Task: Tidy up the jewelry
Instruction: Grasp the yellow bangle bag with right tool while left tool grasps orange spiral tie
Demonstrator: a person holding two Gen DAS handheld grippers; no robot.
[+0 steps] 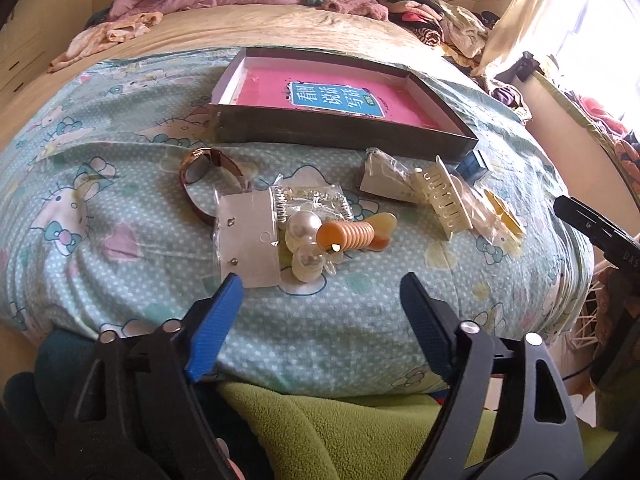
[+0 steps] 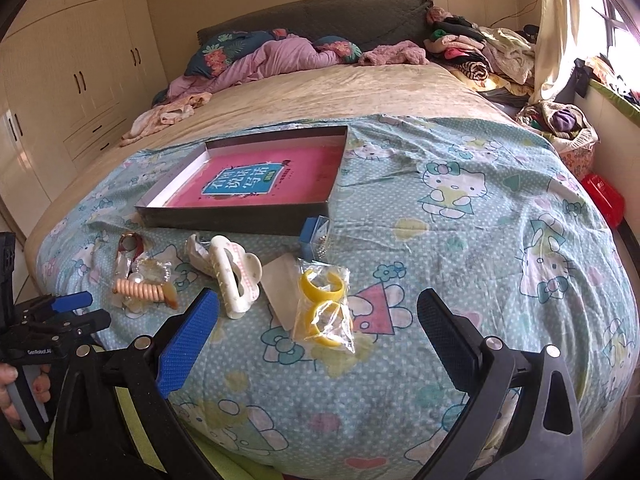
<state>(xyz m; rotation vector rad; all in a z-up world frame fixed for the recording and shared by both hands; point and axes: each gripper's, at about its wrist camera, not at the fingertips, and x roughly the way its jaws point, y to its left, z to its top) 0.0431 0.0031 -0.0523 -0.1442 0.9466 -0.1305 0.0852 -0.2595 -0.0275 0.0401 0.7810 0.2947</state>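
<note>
Two tools hovered over the near edge of the bed (image 2: pixel 400 92), and both had their jaws spread wide with nothing between them. The left tool (image 1: pixel 320 292) pointed at a small heap of jewelry on the Hello Kitty quilt (image 2: pixel 500 240). The right tool (image 2: pixel 318 308) pointed at a clear bag of yellow bangles (image 2: pixel 323 304), which lay just in front of its fingertips.

In the left wrist view, a white earring card (image 1: pixel 249 236) in plastic lay close to the left blue fingertip (image 1: pixel 230 292). Beside the card were big pearl pieces (image 1: pixel 304 228) and an orange spiral hair tie (image 1: pixel 352 234), touching one another. A brown strap watch (image 1: pixel 204 172) lay behind the card, partly under it. More to the right lay a cream hair claw (image 1: pixel 444 196) next to a packet of small items (image 1: pixel 384 176) whose content I could not tell.

A shallow dark box (image 2: pixel 240 216) with a pink book (image 2: pixel 260 180) inside stood farther back on the quilt, apart from the jewelry. A small blue case (image 2: pixel 314 236) leaned against its front right corner.

In the right wrist view, the left tool (image 2: pixel 86 308) appeared at the left border, held by a hand (image 2: pixel 16 396). Crumpled clothes (image 2: pixel 472 48) lay at the head of the bed.
</note>
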